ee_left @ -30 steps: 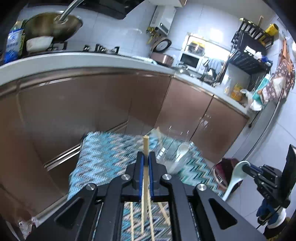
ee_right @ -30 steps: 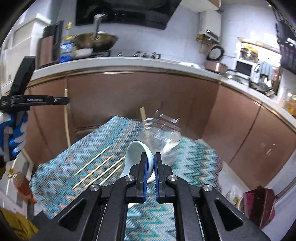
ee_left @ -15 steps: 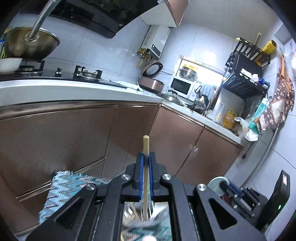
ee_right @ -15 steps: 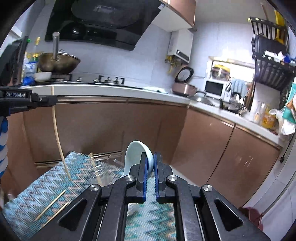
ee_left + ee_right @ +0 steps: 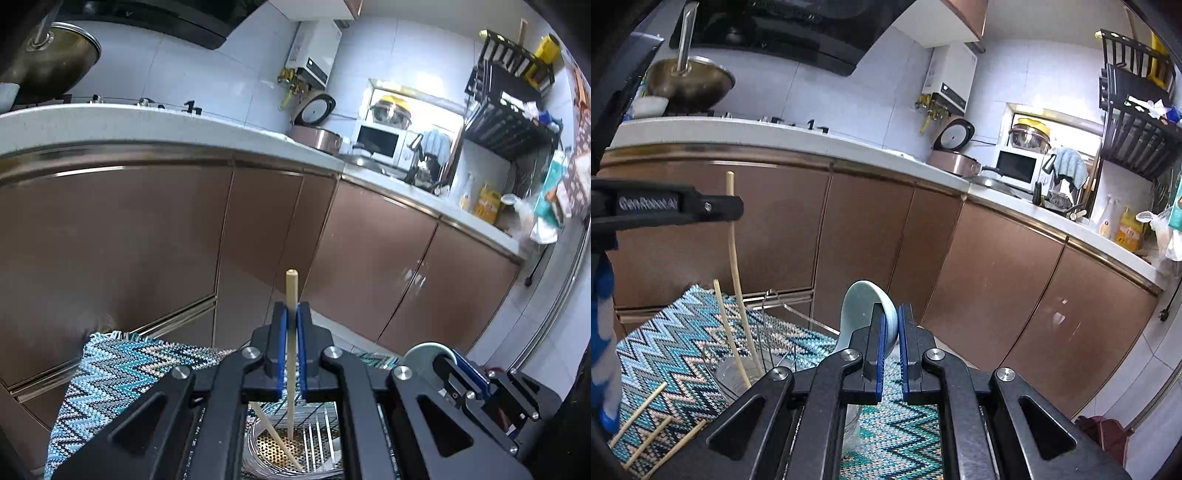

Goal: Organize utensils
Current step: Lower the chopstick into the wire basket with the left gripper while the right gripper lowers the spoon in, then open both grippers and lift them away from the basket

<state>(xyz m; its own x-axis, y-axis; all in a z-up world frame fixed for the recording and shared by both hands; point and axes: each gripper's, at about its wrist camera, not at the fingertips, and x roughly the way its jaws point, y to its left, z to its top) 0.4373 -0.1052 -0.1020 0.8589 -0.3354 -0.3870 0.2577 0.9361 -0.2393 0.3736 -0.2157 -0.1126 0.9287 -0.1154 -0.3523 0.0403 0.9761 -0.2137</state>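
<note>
A zigzag-knit cloth in blues, teal and cream covers the work surface, and beyond it runs an L-shaped row of brown cabinet doors under a pale speckled countertop. On the stove end sits one brass-coloured wok beneath a dark hood; further along there is one rice cooker, one white microwave and a black wire rack on the white-tiled wall. On the cloth stands a single clear utensil holder with a perforated bottom and thin wire dividers. The left gripper has its blue pads pressed onto one chopstick, held nearly upright with its lower tip down inside the holder; a second chopstick leans slantwise in the same holder. Three more chopsticks lie loose on the cloth at the near left, well apart from the holder. That makes five chopsticks that I can count. The right gripper is pinching one pale blue ceramic spoon, bowl end uppermost, held in the air just beside the holder. A blue and white glove shows on the hand behind the left gripper.
</note>
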